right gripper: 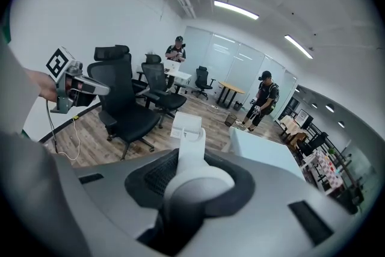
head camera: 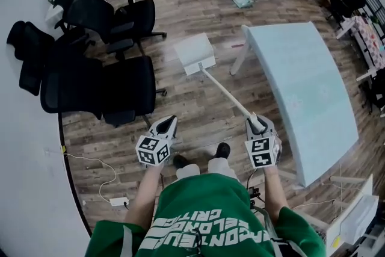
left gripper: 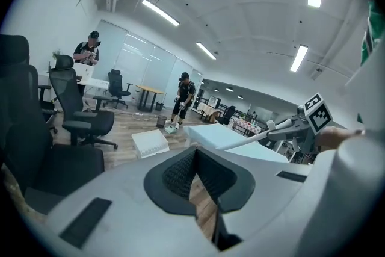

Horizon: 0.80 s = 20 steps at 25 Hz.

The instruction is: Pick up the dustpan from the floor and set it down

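Long-handled dustpan point(head camera: 196, 53) in right tongs point(head camera: 257, 124)

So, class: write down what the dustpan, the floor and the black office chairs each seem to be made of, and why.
Dustpan: probably plastic, plain white, matt, with a moulded-looking pan and thin straight handle.
Floor: wood or wood-look laminate, slightly glossy; plank seams and grain show.
Office chairs: black fabric or mesh upholstery, dull; frames too dark to tell.

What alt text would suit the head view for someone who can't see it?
Seen from above, a person's right gripper clamps the long white handle of a dustpan, whose pan reaches out over the wood floor. The left gripper is shut and empty beside it; black office chairs stand left, a pale table right.
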Each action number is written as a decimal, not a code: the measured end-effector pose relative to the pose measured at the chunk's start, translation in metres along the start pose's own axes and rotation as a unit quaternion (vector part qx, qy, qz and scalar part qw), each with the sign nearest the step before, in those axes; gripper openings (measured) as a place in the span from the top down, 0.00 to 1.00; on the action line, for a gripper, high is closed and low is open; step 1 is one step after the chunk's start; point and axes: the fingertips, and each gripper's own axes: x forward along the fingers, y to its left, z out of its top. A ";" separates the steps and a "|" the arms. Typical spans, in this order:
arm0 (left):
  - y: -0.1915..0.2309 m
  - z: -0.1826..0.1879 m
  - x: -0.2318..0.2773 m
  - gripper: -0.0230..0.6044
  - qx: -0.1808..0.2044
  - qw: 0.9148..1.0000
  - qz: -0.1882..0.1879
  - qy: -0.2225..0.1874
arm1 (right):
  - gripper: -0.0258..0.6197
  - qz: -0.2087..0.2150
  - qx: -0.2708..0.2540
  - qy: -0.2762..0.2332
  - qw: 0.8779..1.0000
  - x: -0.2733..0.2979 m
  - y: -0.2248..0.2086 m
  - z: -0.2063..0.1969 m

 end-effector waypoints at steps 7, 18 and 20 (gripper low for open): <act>-0.024 0.014 0.024 0.96 0.000 1.000 -0.007 -0.010 | 0.79 0.003 0.005 -0.001 1.000 0.001 -0.027 -0.010; -0.047 0.025 0.052 0.96 -0.002 1.000 -0.015 -0.026 | 0.79 0.011 0.006 0.007 1.000 0.013 -0.057 -0.026; -0.049 0.025 0.056 0.96 -0.002 1.000 -0.011 -0.024 | 0.79 0.013 0.006 0.009 1.000 0.014 -0.062 -0.030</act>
